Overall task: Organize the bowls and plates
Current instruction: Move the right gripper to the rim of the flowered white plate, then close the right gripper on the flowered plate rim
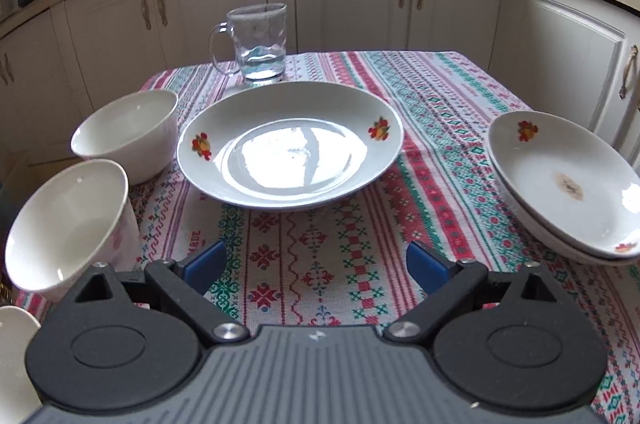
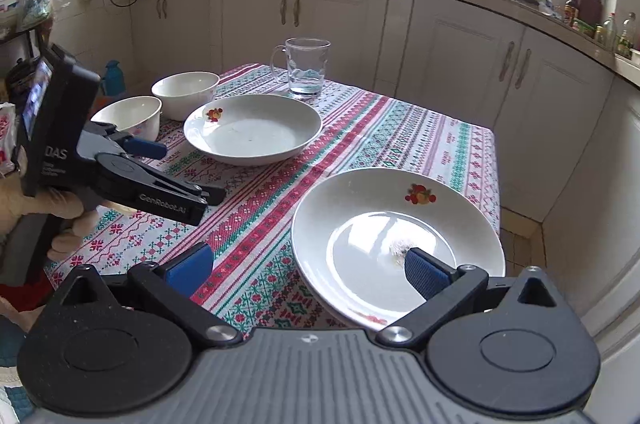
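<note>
A kitchen table under a patterned tablecloth [image 1: 360, 232] is standing before white cabinets [image 1: 352, 0]. A fruit-motif deep plate [image 1: 288, 144] is sitting centrally, two white bowls [image 1: 128, 132] beside it, stacked plates [image 2: 396, 244] near the right edge. The left gripper [image 1: 316, 264] is hovering spread, empty; the right gripper [image 2: 308, 264], spread, is straddling the stack's rim, not pinching it.

Left gripper [image 2: 188, 176], gripped by a hand [image 2: 60, 216] at frame left, angles downward, jaws apart; right gripper [image 2: 308, 264] gapes wide.
</note>
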The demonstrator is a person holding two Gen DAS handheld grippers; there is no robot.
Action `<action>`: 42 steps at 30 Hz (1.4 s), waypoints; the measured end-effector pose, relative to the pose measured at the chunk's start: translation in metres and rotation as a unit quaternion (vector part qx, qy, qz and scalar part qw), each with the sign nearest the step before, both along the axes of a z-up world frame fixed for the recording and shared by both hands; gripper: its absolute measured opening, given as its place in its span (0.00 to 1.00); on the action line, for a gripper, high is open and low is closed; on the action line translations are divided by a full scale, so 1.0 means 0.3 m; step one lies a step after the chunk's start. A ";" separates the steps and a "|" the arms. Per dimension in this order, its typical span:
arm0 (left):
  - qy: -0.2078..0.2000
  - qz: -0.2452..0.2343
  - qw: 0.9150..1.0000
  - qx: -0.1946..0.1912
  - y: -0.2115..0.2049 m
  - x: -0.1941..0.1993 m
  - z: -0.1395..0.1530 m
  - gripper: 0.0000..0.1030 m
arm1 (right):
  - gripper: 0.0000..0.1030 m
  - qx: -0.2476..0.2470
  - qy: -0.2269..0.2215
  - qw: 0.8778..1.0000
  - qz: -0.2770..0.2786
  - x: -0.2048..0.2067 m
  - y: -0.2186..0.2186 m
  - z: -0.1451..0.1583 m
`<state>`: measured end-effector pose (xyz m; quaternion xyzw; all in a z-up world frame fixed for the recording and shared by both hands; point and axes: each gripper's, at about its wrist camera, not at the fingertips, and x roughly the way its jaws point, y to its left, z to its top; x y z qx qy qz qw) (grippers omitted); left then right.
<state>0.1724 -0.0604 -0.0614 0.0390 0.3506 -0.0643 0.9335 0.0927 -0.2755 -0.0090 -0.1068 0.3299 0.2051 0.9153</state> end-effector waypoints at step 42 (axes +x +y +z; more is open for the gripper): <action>-0.004 0.021 1.000 -0.018 0.024 0.178 -0.051 0.96 | 0.83 -0.013 0.177 0.943 0.282 1.065 0.432 -0.135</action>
